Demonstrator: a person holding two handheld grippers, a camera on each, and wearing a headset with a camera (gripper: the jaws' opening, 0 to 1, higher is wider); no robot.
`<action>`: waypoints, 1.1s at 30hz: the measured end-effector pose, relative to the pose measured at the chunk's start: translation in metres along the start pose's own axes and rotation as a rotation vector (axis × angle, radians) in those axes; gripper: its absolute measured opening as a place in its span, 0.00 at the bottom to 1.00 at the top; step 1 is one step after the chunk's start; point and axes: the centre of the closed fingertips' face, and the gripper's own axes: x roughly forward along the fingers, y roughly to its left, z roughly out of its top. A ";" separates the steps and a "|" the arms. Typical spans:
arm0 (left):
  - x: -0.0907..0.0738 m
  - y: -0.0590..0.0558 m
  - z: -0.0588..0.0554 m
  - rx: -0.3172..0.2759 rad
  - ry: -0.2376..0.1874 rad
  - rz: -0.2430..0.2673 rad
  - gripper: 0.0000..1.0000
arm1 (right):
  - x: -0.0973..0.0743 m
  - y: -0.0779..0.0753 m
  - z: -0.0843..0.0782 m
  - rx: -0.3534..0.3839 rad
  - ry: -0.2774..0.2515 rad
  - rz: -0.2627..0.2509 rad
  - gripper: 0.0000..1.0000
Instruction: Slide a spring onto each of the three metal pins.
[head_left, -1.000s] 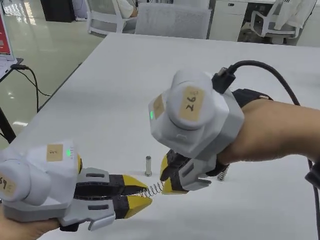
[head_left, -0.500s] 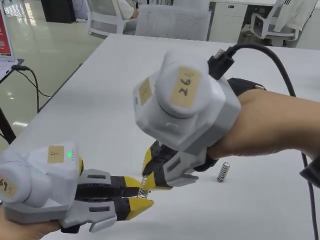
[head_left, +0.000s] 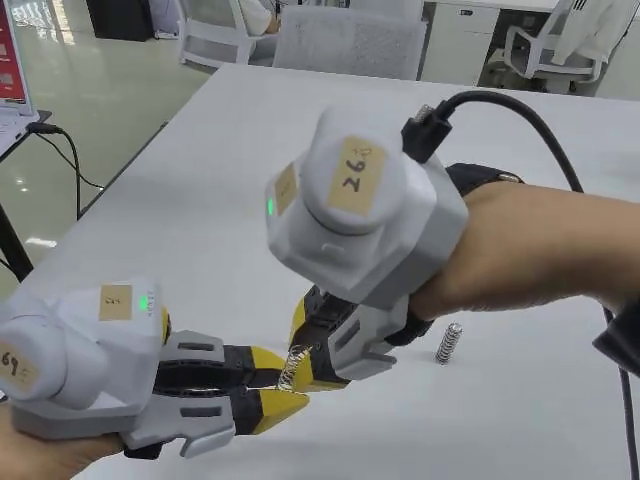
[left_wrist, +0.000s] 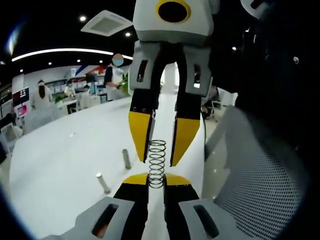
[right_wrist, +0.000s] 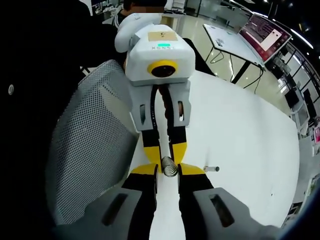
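A small steel spring (head_left: 292, 368) sits between the two facing grippers, low over the white table (head_left: 230, 180). My left gripper (left_wrist: 156, 181) is shut on its near end. The right gripper (right_wrist: 169, 171) meets it tip to tip, and its yellow fingers (left_wrist: 186, 137) flank the spring's (left_wrist: 157, 160) other end with a thin gap showing. In the right gripper view the spring (right_wrist: 169, 166) appears end-on between the tips. A second spring (head_left: 448, 343) lies loose on the table to the right. Two short metal pins (left_wrist: 126, 159) (left_wrist: 103, 182) stand on the table; one pin (right_wrist: 211, 169) shows beyond the right gripper.
The table's left edge (head_left: 110, 185) drops to a shiny floor with cables. Grey chairs (head_left: 345, 42) stand at the far end. A mesh chair back (right_wrist: 90, 145) is close beside the grippers. A black cable (head_left: 520, 130) runs off the right gripper.
The right gripper has moved left and closer to the left one. The spring, first stretched across between them, now stands steeper at the tips. A pin seen earlier is now hidden behind the right gripper.
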 end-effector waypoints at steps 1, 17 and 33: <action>0.000 0.000 0.000 0.002 0.000 0.000 0.03 | 0.001 0.000 0.000 0.000 0.002 0.002 0.13; -0.001 0.003 0.002 0.005 -0.012 0.017 0.03 | 0.007 -0.002 -0.003 0.028 0.015 0.018 0.08; -0.009 0.009 -0.008 -0.082 -0.021 0.065 0.28 | -0.003 -0.026 -0.016 0.071 0.027 -0.032 0.08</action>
